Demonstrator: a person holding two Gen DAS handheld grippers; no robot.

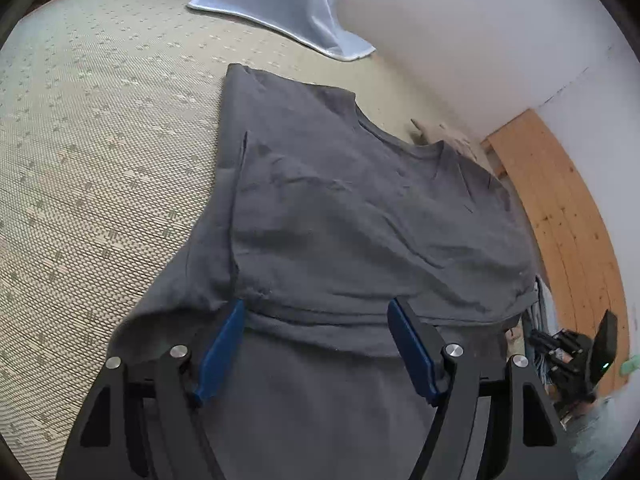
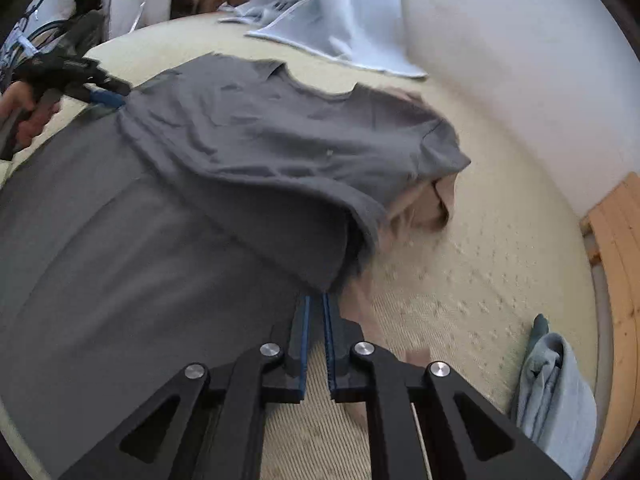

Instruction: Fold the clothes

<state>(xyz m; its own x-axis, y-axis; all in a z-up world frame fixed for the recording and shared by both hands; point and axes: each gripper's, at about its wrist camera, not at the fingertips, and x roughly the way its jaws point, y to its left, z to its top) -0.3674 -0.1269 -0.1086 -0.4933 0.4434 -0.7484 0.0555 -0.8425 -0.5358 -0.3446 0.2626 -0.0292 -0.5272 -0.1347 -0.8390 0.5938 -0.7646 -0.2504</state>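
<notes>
A grey T-shirt lies spread on a woven mat, its upper part with the neckline folded over the lower part, so that a doubled edge runs across the shirt. The landmark here is that shirt.

The left gripper hovers over the shirt at the folded edge with its blue pads standing wide apart; nothing is pinched between them. From the right wrist view, this gripper sits at the shirt's far left edge, held in a hand.

The right gripper stands at the shirt's near right corner with its jaws drawn almost together. The fold's edge reaches its tips, but blur keeps me from telling whether cloth is caught there.

A beige cloth shows under the shirt's right sleeve. Beyond the shirt, a pale blue cloth lies against the white wall. To the shirt's right, a small blue-grey garment lies by the wooden boards.
</notes>
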